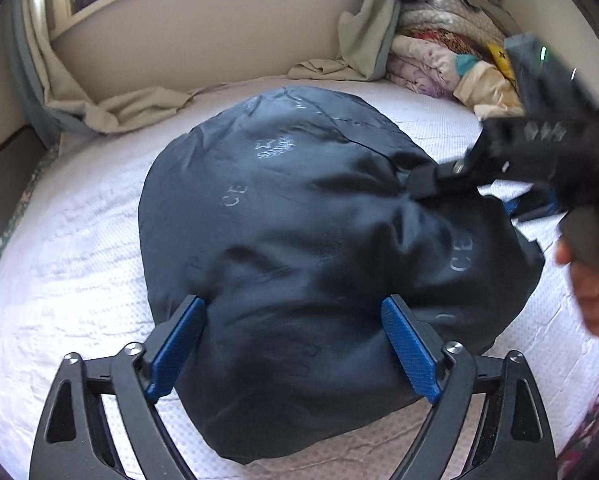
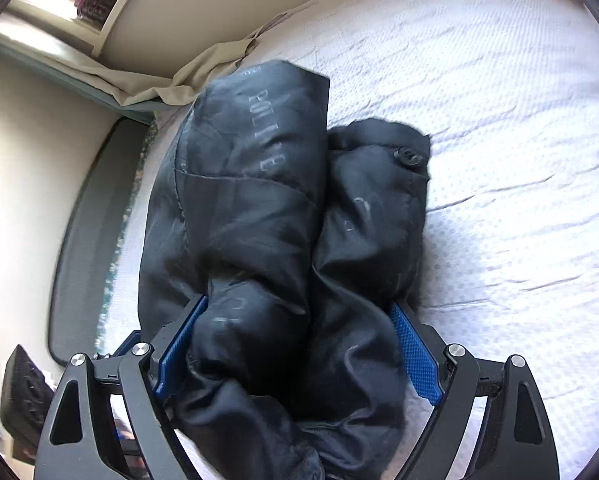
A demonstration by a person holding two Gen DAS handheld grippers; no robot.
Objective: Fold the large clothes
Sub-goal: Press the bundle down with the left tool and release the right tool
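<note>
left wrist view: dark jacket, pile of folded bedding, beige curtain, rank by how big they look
1. dark jacket, fills the middle, though it is nearest the camera.
2-3. beige curtain and pile of folded bedding look roughly alike; both partly cut off, so unranked.

Left wrist camera: mounted behind the left gripper (image 1: 293, 340), angled down and forward across the white bed cover (image 1: 79, 248) toward the wall and window sill (image 1: 203, 12); close range, the dark jacket (image 1: 299, 220) filling the centre. The right gripper (image 1: 439, 184) enters at its right edge.

Right wrist camera: behind the right gripper (image 2: 299, 344), angled down onto the same jacket (image 2: 259, 200) at very close range (fabric reaches the lens foreground), bed cover (image 2: 499, 120) beyond.

Shared: jacket, bed cover, beige curtain hem (image 2: 203, 80), sill.
</note>
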